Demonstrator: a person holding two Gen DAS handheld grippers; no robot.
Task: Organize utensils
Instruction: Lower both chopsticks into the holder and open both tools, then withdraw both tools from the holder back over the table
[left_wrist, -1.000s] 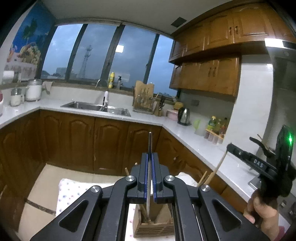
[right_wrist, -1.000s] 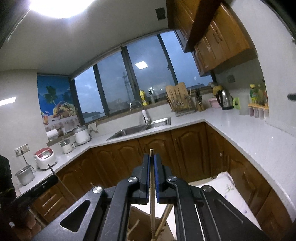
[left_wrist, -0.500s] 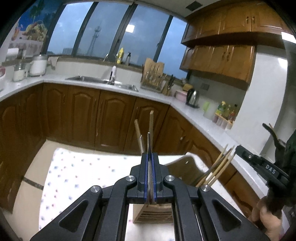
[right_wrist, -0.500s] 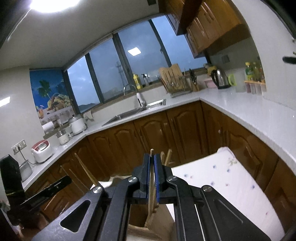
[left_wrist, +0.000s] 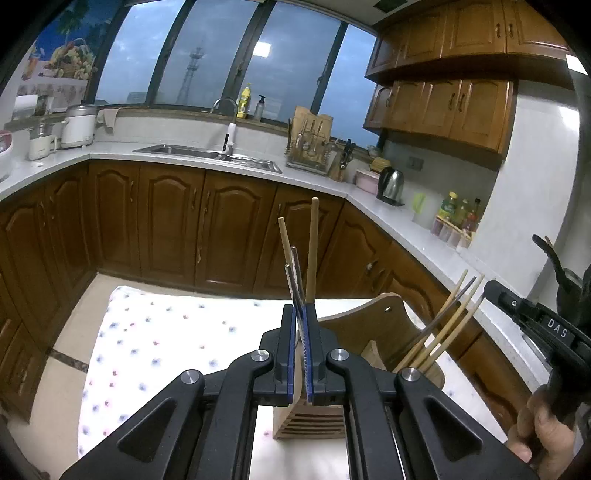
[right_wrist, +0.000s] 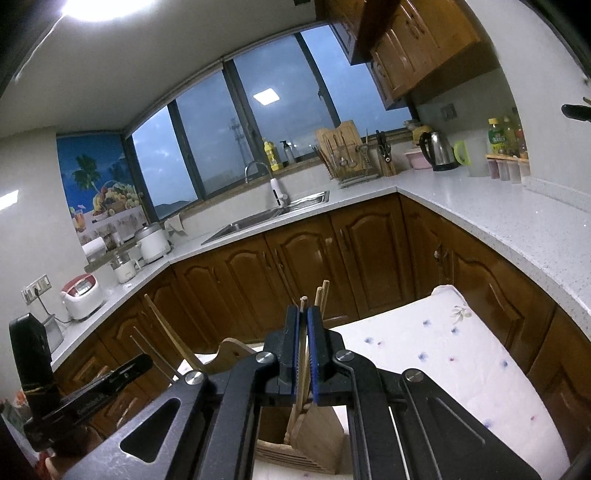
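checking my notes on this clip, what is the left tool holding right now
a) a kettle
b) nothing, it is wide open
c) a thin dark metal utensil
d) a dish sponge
c: in the left wrist view the left tool is shut on a thin dark metal utensil that sticks up between its blue pads, above the wooden utensil holder.

wooden utensil holder (left_wrist: 354, 350) beneath both grippers, upright chopsticks (left_wrist: 439, 325) crowding its right side, open spotted cloth (left_wrist: 155, 339) to the left
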